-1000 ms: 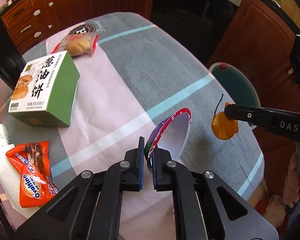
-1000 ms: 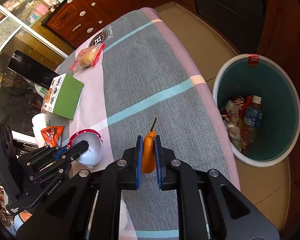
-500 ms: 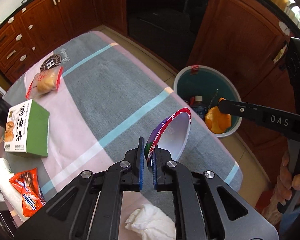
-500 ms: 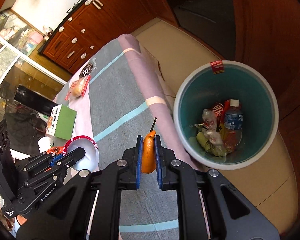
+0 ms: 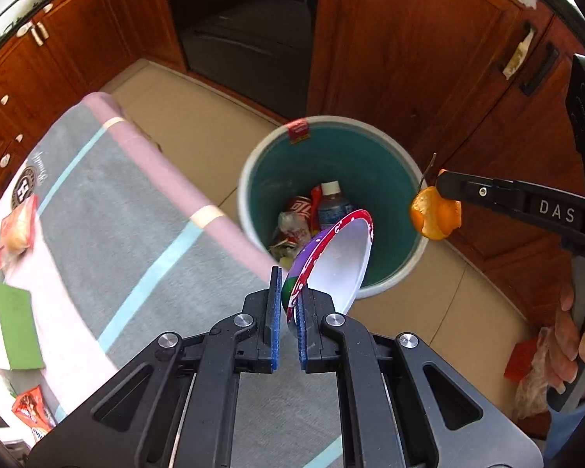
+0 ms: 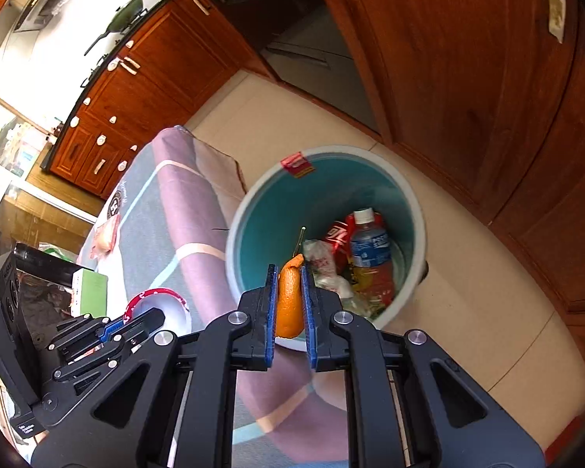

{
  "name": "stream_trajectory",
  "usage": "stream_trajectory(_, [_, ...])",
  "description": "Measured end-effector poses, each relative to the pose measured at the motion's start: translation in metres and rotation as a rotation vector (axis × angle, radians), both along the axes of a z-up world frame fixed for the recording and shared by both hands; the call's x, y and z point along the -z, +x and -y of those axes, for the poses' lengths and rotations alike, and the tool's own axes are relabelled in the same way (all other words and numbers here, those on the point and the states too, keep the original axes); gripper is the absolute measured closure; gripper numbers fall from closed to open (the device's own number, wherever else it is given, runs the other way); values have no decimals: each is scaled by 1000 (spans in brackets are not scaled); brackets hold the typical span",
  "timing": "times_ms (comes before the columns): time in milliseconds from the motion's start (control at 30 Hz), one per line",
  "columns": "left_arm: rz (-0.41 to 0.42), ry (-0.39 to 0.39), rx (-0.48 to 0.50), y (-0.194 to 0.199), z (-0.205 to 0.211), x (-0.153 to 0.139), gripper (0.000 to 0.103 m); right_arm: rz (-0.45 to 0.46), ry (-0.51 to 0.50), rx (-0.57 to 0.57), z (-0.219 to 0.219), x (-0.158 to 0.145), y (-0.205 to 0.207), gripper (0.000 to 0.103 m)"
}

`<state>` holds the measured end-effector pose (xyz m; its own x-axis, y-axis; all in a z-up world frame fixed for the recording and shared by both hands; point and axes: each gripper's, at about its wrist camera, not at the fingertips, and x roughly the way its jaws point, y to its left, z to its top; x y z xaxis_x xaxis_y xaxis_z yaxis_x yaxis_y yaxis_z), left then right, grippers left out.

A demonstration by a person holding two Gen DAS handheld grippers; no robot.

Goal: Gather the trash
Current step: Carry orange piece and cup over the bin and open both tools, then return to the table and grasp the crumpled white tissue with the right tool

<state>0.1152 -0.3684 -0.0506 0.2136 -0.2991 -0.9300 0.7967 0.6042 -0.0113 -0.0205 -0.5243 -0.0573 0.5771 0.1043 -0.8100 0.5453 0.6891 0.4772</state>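
My left gripper (image 5: 288, 292) is shut on the rim of a paper bowl (image 5: 339, 261), white inside with a red and purple outside, and holds it tilted over the near edge of the teal trash bin (image 5: 261, 179). My right gripper (image 6: 289, 288) is shut on a piece of orange peel (image 6: 289, 304) and holds it above the bin's near rim (image 6: 234, 234). In the left wrist view the peel (image 5: 435, 214) hangs at the bin's right rim. The bowl also shows in the right wrist view (image 6: 163, 308).
The bin holds a plastic bottle (image 6: 370, 257), a red can (image 6: 337, 238) and wrappers. The table with a striped cloth (image 5: 136, 241) lies left of the bin, bearing a green box (image 5: 15, 323), a bagged bun (image 5: 15, 230) and an orange snack packet (image 5: 31, 413). Wooden cabinets (image 5: 429, 58) stand behind.
Both grippers have moved from over the table to the right, toward the bin, each keeping its hold. The bowl and the peel now hang over the bin's edges.
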Motion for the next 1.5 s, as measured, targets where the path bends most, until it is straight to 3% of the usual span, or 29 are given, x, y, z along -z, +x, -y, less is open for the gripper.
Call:
stream_trajectory(233, [-10, 43, 29, 2, 29, 18, 91, -38, 7, 17, 17, 13, 0, 91])
stream_trajectory(300, [-9, 44, 21, 5, 29, 20, 73, -45, 8, 19, 19, 16, 2, 91])
stream_trajectory(333, [1, 44, 14, 5, 28, 20, 58, -48, 8, 18, 20, 17, 3, 91])
stream_trajectory(367, [12, 43, 8, 5, 27, 20, 52, -51, 8, 16, 20, 19, 4, 91])
stream_trajectory(500, [-5, 36, -4, 8, 20, 22, 42, -65, 9, 5, 20, 23, 10, 91])
stream_trajectory(667, [7, 37, -17, 10, 12, 20, 21, -78, -1, -13, 12, 25, 19, 89])
stream_trajectory(767, [0, 23, -23, 12, 8, 19, 16, -86, -1, -25, 7, 25, 24, 82])
stream_trajectory(867, [-1, 11, -26, 13, 3, 16, 13, -84, -9, -24, 4, 23, 27, 44])
stream_trajectory(933, [-2, 3, -30, 14, -1, 15, 10, -82, -24, -23, 1, 20, 28, 42])
stream_trajectory(1000, [-4, -3, -36, 15, -4, 15, 9, -91, -19, -22, -2, 19, 30, 27])
stream_trajectory(1167, [-29, -17, -55, 16, -17, 13, 8, -142, 2, -4, -7, 23, 33, 19])
stream_trajectory(1500, [-21, -55, -123, 10, -69, -5, 8, -158, -23, -38, -40, 12, 34, 19])
